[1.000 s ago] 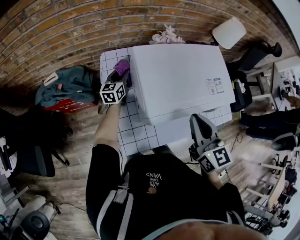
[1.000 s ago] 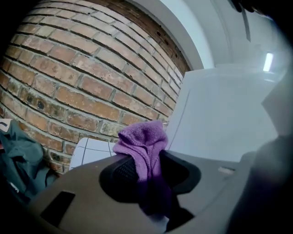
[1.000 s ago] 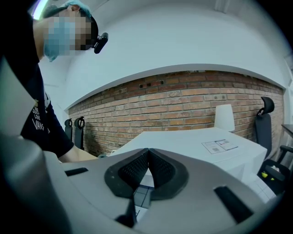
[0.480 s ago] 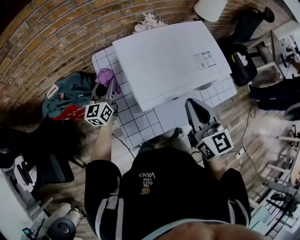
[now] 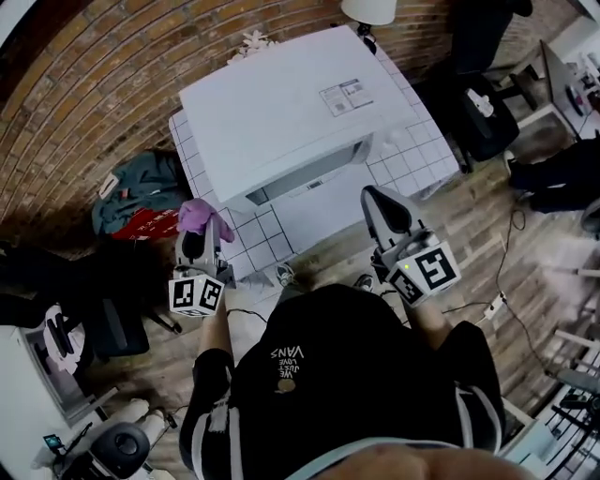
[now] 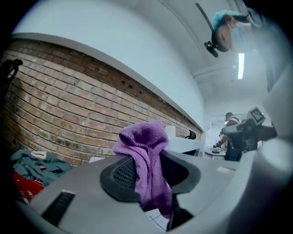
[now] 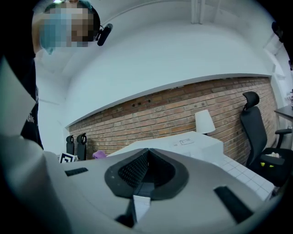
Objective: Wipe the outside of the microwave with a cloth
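Note:
A white microwave (image 5: 291,117) stands on a white tiled table (image 5: 412,155) against the brick wall. My left gripper (image 5: 199,232) is shut on a purple cloth (image 5: 195,215) and hangs off the table's near left corner, away from the microwave. In the left gripper view the purple cloth (image 6: 145,160) bunches up between the jaws and droops over them. My right gripper (image 5: 380,202) is shut with nothing in it, held just in front of the table's near edge. In the right gripper view the microwave (image 7: 183,146) lies beyond the closed jaws.
A heap of teal and red clothes (image 5: 141,197) lies on the floor left of the table. A lamp (image 5: 367,9) stands behind the microwave. A black office chair (image 5: 483,117) sits to the right. Wooden floor (image 5: 469,244) surrounds the table.
My left gripper has pulled back with the cloth from beside the microwave to off the table's near left corner. The head view has swung, so the microwave appears turned and farther away.

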Tool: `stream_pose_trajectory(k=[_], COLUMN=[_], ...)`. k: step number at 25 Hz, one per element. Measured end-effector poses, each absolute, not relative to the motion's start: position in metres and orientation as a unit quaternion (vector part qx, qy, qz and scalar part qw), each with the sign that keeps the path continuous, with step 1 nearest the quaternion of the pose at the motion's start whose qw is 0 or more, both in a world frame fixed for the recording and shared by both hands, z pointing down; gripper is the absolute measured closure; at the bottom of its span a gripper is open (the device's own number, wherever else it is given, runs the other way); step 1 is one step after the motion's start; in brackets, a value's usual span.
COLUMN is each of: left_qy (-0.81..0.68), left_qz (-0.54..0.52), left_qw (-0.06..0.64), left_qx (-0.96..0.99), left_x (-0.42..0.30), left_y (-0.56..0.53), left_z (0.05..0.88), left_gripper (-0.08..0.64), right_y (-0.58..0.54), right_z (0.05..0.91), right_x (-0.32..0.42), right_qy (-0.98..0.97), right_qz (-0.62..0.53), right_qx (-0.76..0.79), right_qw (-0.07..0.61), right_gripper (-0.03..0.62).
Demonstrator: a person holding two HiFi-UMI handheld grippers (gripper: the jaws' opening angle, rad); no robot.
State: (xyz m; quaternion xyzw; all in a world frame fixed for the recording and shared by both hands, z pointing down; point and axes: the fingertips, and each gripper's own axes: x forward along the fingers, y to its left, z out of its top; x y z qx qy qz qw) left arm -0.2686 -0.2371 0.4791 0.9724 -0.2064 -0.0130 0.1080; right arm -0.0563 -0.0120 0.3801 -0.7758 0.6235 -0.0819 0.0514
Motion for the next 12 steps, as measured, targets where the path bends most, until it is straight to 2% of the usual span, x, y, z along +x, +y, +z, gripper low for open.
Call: stream_pose_trajectory(k=[6,12], left_qy=[-0.257,-0.242], left_qz=[-0.042,-0.061], left_qw=[0.082,0.076], left_qx=[0.962,0.965], left_x=[-0.253,-0.195], left_y=[-0.144,-0.059], left_z=[0.447,0.430], left_gripper=[0.426,0.426], right_y=[0.068,0.138], right_z=[0.378,0.380], right_x=[-0.011,0.030], right_qy=[0.632,0.636], right_qz=[-0.069,-0.061], right_qx=[-0.769,-0.766], right_qw=[0.067,0.068], right_gripper=[0.595,0.595])
